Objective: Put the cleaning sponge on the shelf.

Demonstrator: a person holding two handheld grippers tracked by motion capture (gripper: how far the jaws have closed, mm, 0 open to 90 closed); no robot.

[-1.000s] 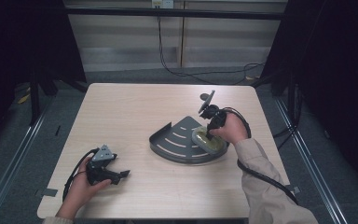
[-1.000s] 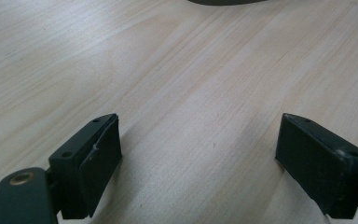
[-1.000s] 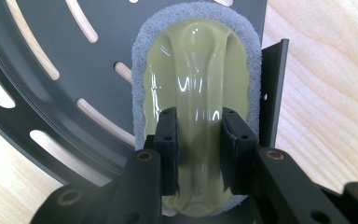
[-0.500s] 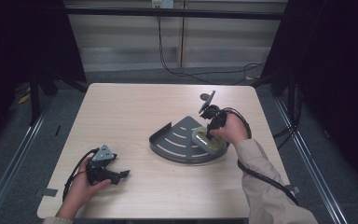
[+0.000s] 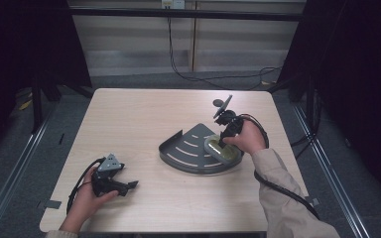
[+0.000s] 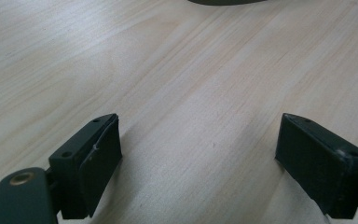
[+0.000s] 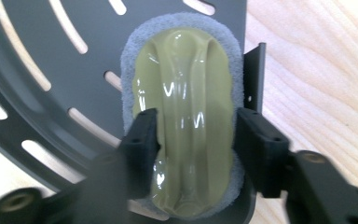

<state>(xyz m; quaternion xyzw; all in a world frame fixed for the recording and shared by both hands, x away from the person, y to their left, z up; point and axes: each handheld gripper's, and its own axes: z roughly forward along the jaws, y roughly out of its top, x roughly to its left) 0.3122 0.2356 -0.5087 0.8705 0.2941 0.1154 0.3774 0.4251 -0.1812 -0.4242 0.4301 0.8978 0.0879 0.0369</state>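
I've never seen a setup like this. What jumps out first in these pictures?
Right of the table's middle lies a dark fan-shaped tray with slots, and on it an olive-green scrubber with a grey pad. The right hand-held gripper has its jaws on both sides of the scrubber. The left hand-held gripper rests wide open on the wooden table near its front left corner.

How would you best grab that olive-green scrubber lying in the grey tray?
Probably from above, across the narrow waist of the scrubber, one jaw on each long side. Its olive handle bulges at both ends and it lies flat in the tray, as the right gripper is placed.
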